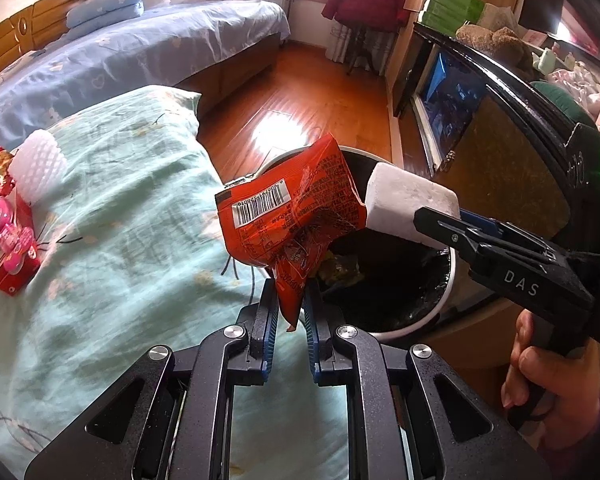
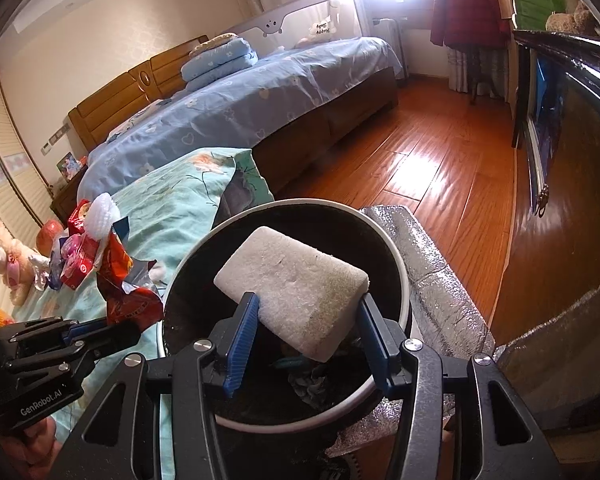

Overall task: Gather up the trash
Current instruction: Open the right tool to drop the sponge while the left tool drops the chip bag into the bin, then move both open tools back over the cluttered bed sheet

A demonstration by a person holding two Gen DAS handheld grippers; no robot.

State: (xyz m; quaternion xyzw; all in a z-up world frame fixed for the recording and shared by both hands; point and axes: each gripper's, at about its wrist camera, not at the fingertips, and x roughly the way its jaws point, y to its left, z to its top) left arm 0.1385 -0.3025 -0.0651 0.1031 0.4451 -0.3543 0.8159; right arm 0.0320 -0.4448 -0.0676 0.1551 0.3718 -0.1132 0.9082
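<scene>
Left wrist view shows our left gripper (image 1: 291,312) pinching a red snack wrapper (image 1: 290,216) at the bin (image 1: 420,320) rim, while our right gripper (image 2: 306,330) clamps a white foam block (image 2: 296,280) over the opening. Neither is dropped yet; more packets (image 1: 8,236) remain at the bed's (image 1: 132,220) far edge.

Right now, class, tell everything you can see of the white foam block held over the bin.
The white foam block is a thick rectangular slab with rounded corners and a grainy, porous surface, one end tinged greenish-grey. The right gripper clamps it by its two long sides. It tilts upward, hanging above the black-lined trash bin, beside the red wrapper.
</scene>
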